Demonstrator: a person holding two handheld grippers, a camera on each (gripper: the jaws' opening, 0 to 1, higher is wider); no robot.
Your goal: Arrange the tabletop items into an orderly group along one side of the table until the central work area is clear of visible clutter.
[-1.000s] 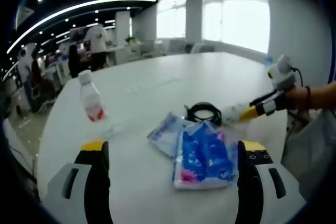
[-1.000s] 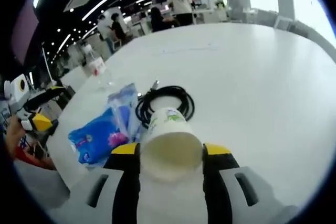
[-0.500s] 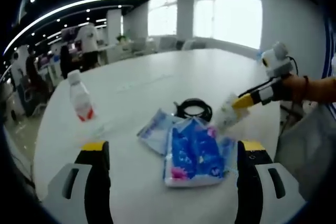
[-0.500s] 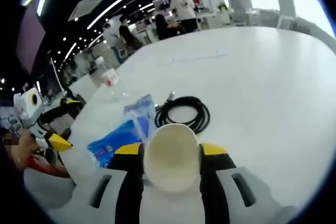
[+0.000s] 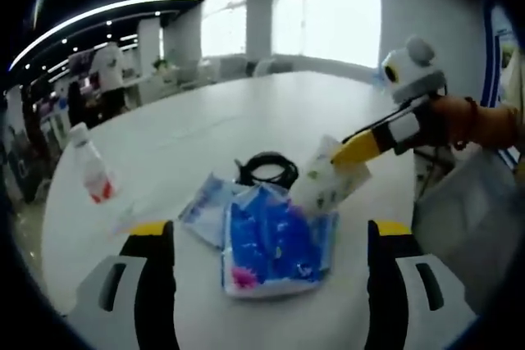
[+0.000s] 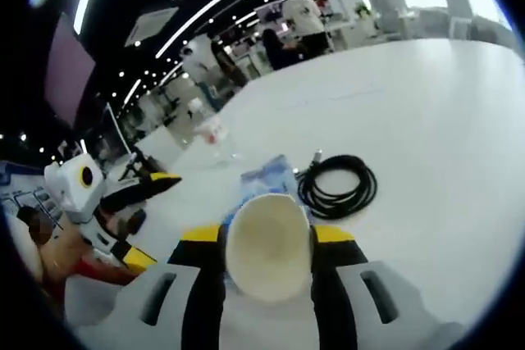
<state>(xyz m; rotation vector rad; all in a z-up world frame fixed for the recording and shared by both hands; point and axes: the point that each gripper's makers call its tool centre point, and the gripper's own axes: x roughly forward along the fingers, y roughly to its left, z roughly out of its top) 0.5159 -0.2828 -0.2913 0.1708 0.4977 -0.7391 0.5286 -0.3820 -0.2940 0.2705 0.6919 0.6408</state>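
Tissue packs (image 5: 275, 243), cable (image 5: 264, 171) crowd near table (image 5: 205, 120) edge; far surface open.

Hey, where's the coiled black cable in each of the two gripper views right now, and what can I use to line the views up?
Left gripper view: the coiled black cable lies just above centre, behind the blue packet.
Right gripper view: the cable lies right of centre, just beyond the paper cup held in the right gripper.
Shared landmark: the plastic bottle standing farther along the white table.

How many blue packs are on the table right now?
2: a large pack nearest the left gripper, and a paler pack overlapping its left edge, beside the cable. More could lie hidden under them.
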